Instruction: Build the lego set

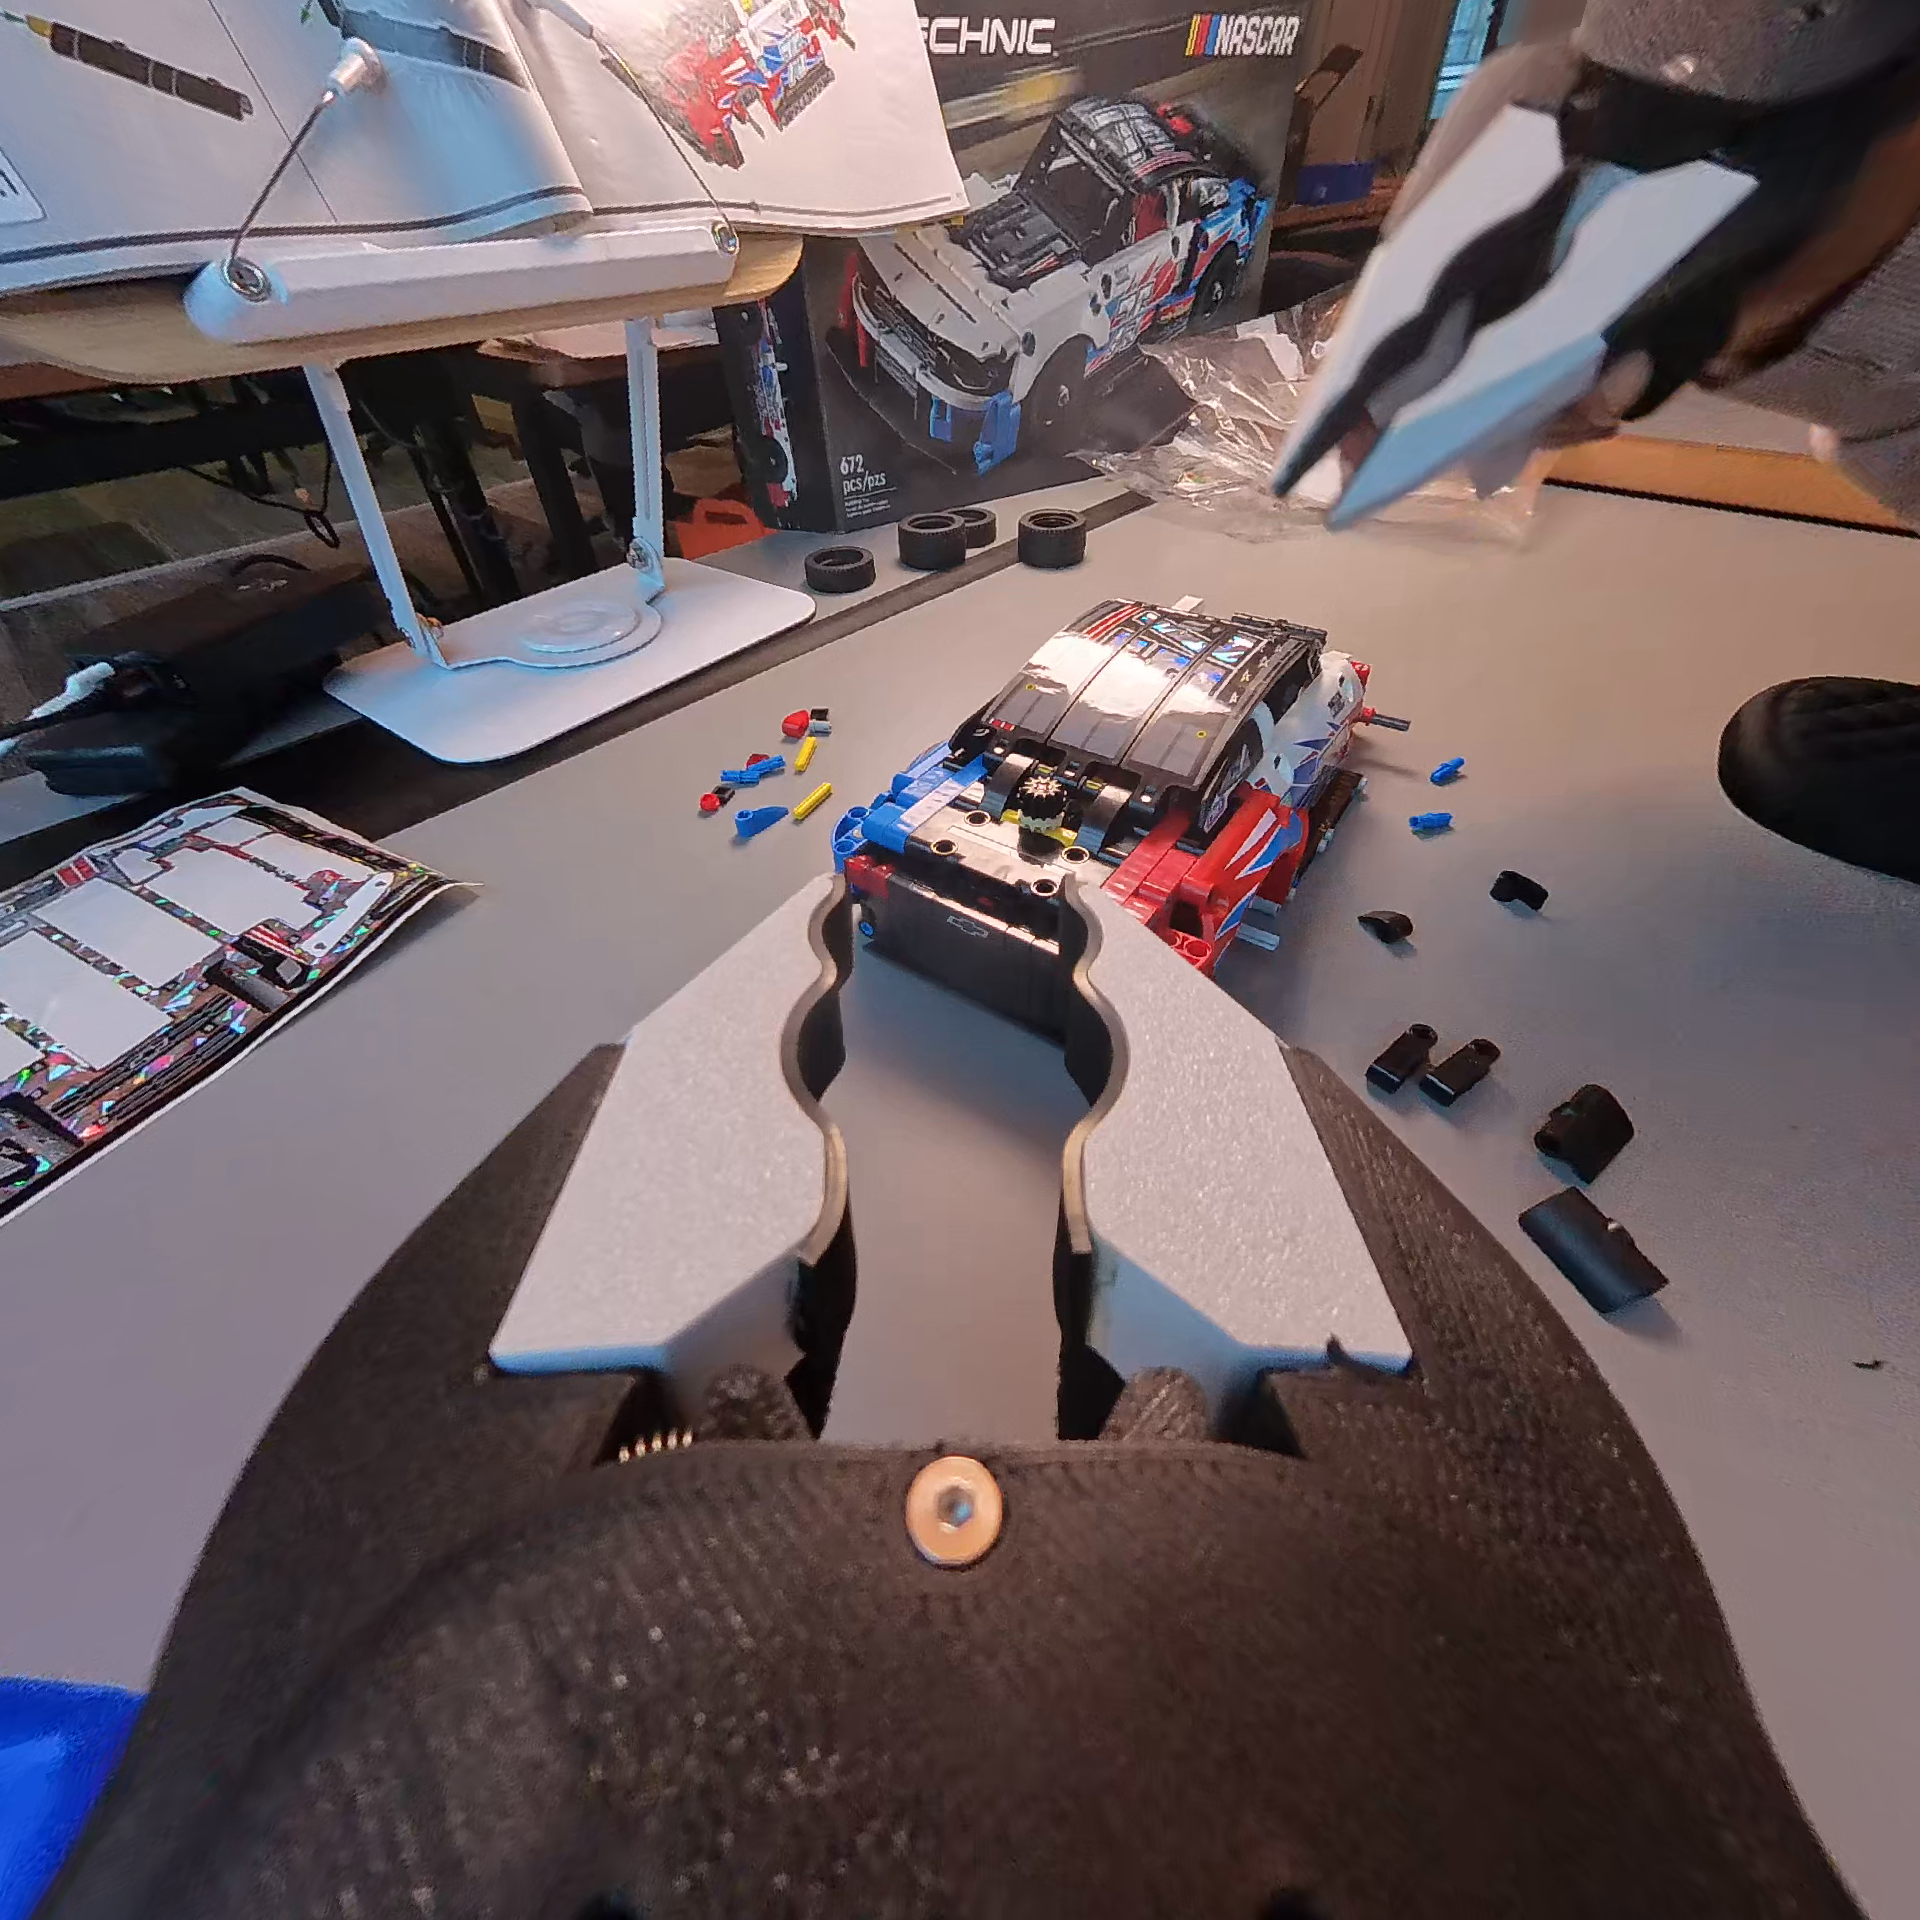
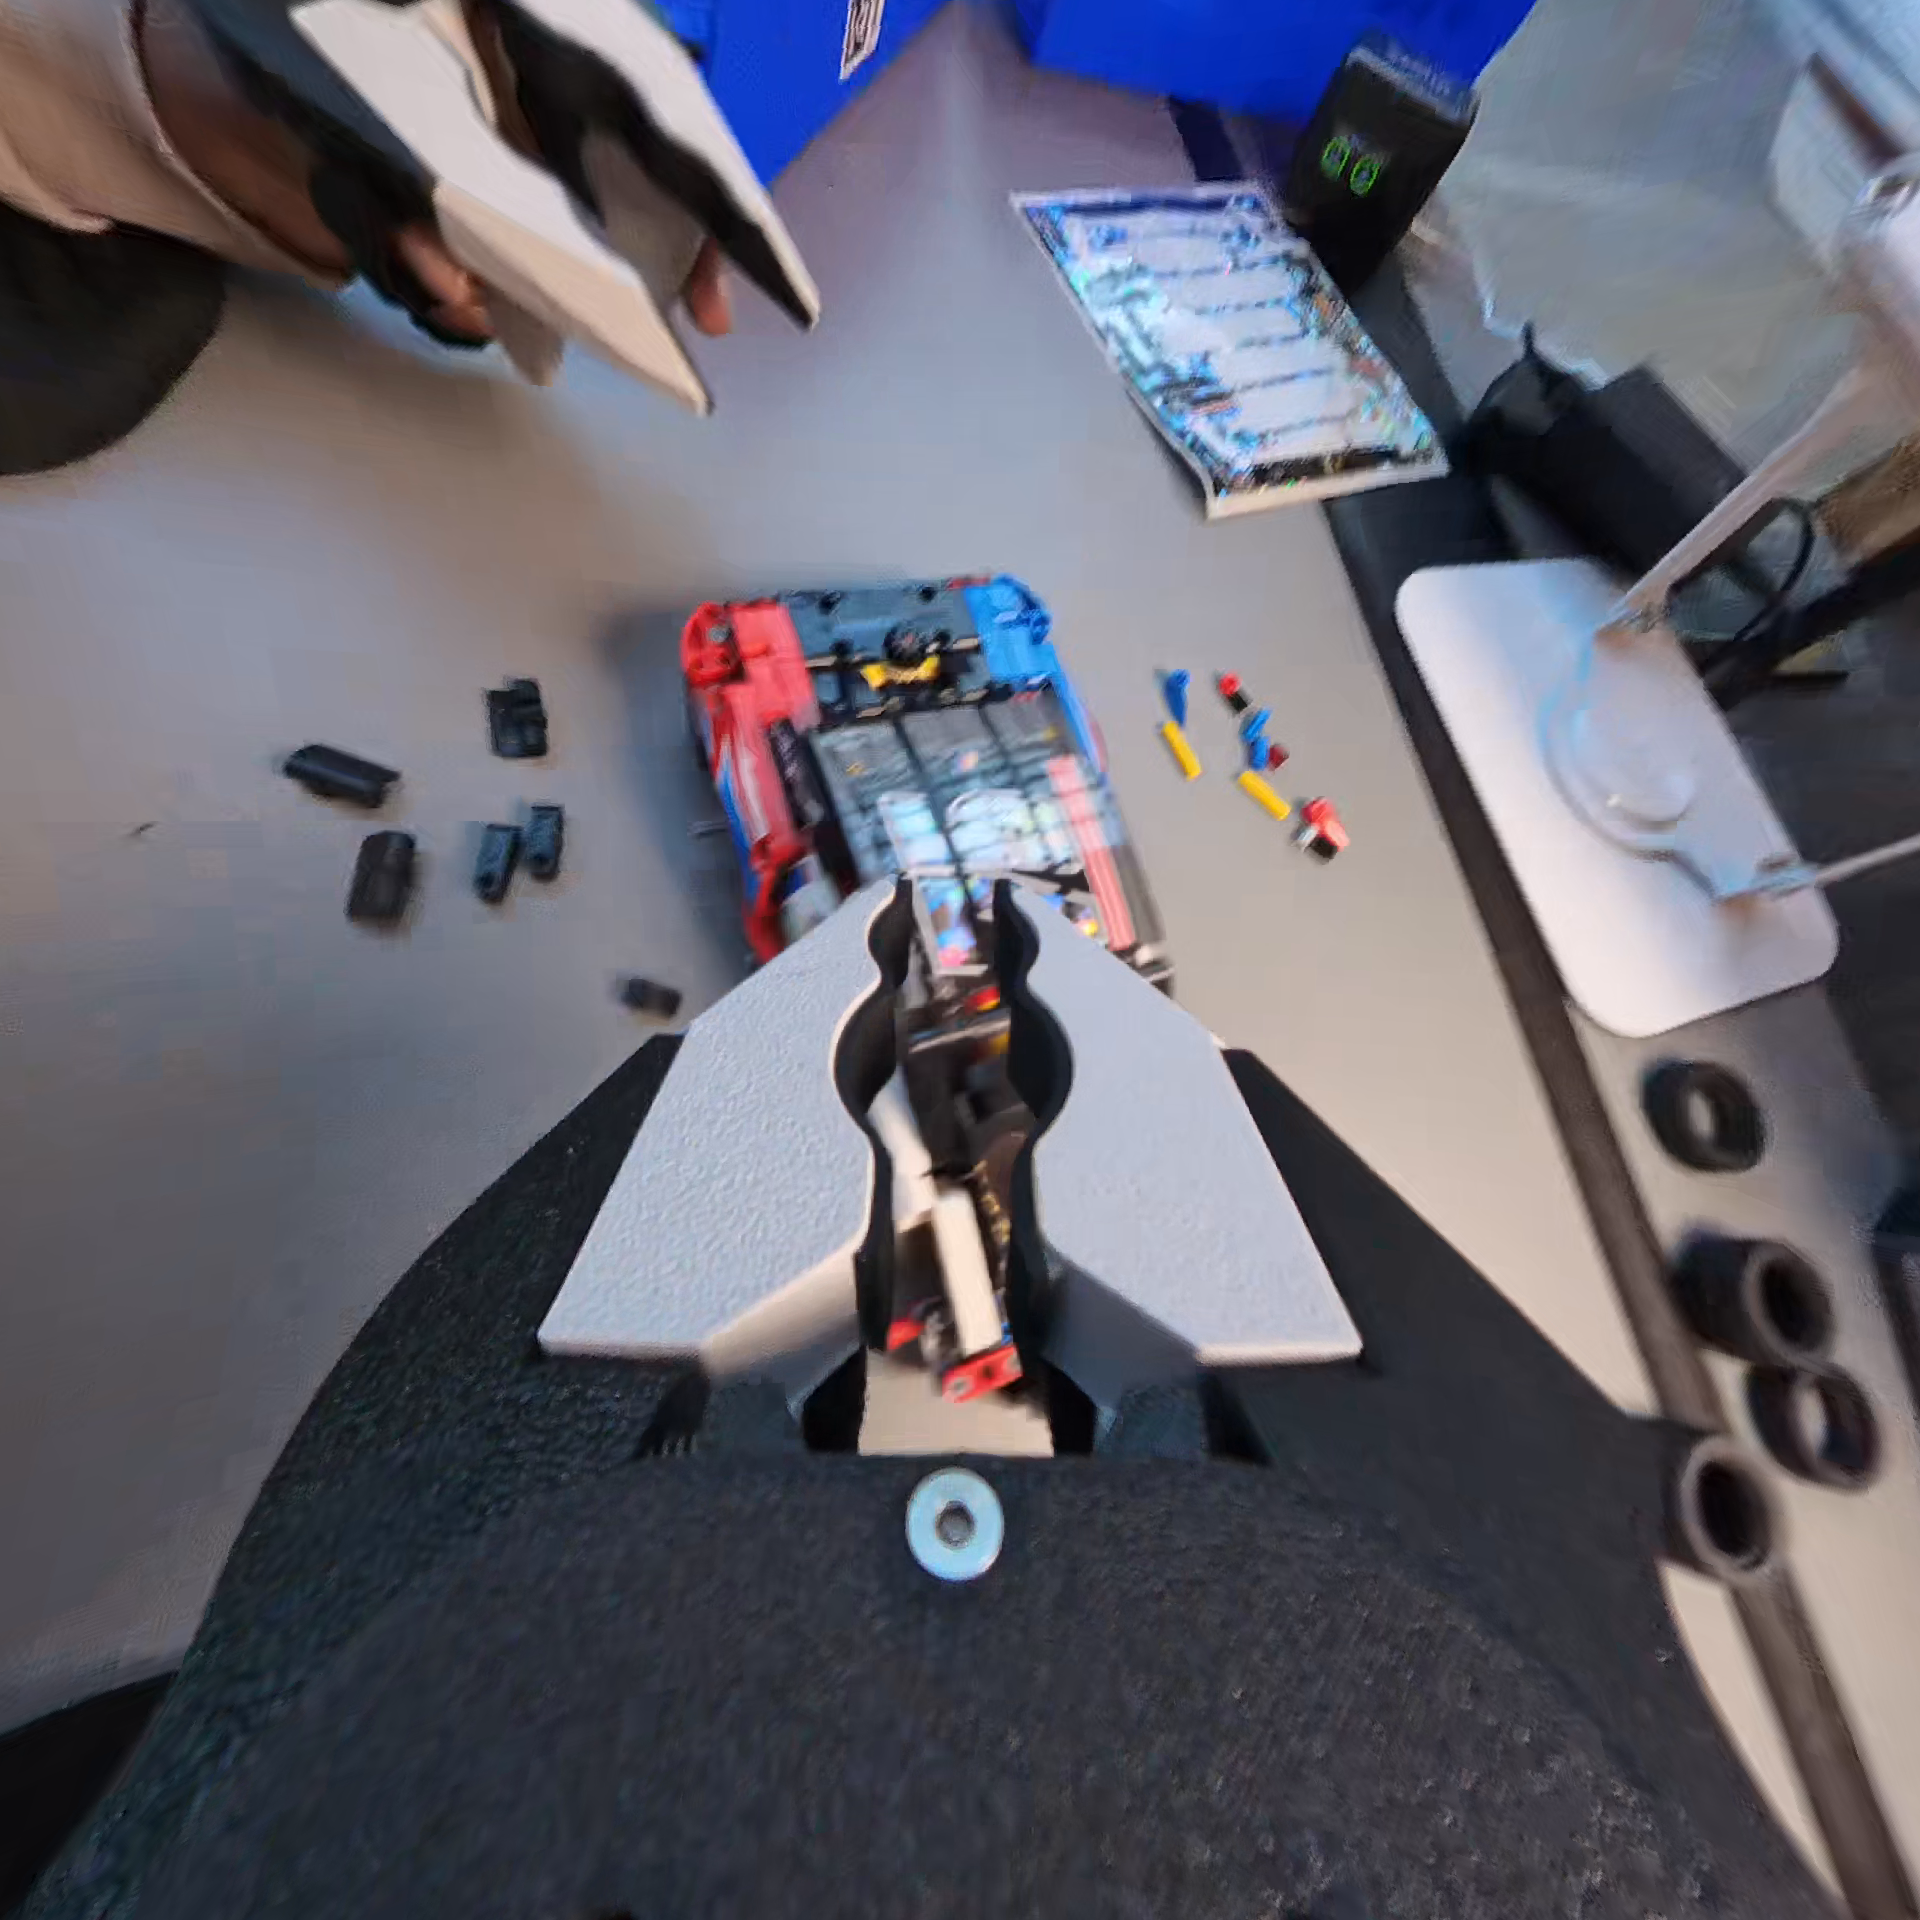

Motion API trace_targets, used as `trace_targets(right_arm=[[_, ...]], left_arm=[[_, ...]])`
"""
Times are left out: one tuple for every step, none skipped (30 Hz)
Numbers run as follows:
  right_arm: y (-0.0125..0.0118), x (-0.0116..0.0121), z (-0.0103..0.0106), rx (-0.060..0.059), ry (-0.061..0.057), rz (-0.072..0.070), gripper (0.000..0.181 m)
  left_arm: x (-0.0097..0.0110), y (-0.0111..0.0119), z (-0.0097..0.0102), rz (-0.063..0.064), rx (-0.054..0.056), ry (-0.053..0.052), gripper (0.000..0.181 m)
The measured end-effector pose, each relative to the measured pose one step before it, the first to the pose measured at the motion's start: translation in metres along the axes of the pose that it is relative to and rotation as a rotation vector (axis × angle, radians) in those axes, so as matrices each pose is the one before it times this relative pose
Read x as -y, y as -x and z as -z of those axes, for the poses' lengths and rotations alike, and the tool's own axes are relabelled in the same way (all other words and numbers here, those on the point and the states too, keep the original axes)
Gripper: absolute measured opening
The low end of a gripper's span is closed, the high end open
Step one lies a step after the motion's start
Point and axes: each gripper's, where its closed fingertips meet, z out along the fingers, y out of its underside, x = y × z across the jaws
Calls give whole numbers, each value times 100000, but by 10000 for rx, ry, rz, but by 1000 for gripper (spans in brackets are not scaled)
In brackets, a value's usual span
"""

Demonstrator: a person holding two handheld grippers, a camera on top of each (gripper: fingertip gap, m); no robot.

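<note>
The partly built race car [image 1: 1143,707] stands on the grey table, its black nose toward my left gripper [image 1: 956,909]. That gripper is wide open and empty, with its fingertips at either side of the nose. My right gripper [image 2: 951,894] hovers above the car's [image 2: 935,748] rear. Its jaws stand a narrow gap apart, and I see the car through the gap, with nothing gripped. It shows high at the upper right of the left wrist view [image 1: 1311,504]. The left gripper shows at the top left of the right wrist view [image 2: 758,358].
Black pieces [image 1: 1455,1070] lie right of the car, and small red, blue and yellow pieces [image 1: 769,779] lie to its left. Several tyres [image 1: 935,540], the set's box [image 1: 1039,291], a booklet stand [image 1: 571,644], a sticker sheet [image 1: 156,956] and a plastic bag [image 1: 1226,416] ring the table. My right fingertips sit around 15 cm from my left ones.
</note>
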Motion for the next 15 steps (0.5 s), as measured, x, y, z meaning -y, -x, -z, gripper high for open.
trace_targets(right_arm=[[-1626, 944, -685, -16, 15, 387, 13], [-1639, 397, -1125, 68, 120, 412, 13], [-1449, -17, -1432, 259, 128, 290, 13], [-1401, -302, -1634, 343, 118, 52, 13], [-1416, -462, -1698, 328, 88, -85, 14], [-974, -478, -1629, 511, 19, -121, 14], [-746, -346, -1491, 526, -41, -201, 15], [-800, -563, -1346, 337, 161, -119, 16], [-874, -838, -1188, 117, 401, 84, 18], [-744, -686, -994, 26, 363, 174, 19], [-495, -480, -803, 81, 260, 96, 19], [-365, -493, -634, 113, 311, -12, 19], [-300, -446, -489, 96, 297, -38, 19], [-188, -333, -365, 104, 209, -40, 19], [-126, -289, -312, 109, 185, -65, 18]], left_arm=[[-68, 4, -50, 24, -20, 27, 37], [-25, 16, -1, 0, -3, 11, 37], [27, 14, 41, -20, 11, -3, 37], [34, 6, 70, -28, 11, -4, 37], [69, 39, 100, -24, 32, -13, 37], [141, 93, 118, -34, 67, -39, 37], [173, 95, 132, -47, 77, -49, 37], [149, 94, 112, -51, 78, -43, 38], [119, 104, 96, -53, 83, -32, 38], [88, 100, 66, -54, 69, -28, 38], [40, 89, 48, -32, 44, -21, 38], [11, 39, 15, 22, 5, -13, 38], [-18, -16, -23, 72, -46, -12, 38], [-35, -68, -47, 82, -74, -2, 38], [-68, -67, -54, 58, -64, 10, 38]])
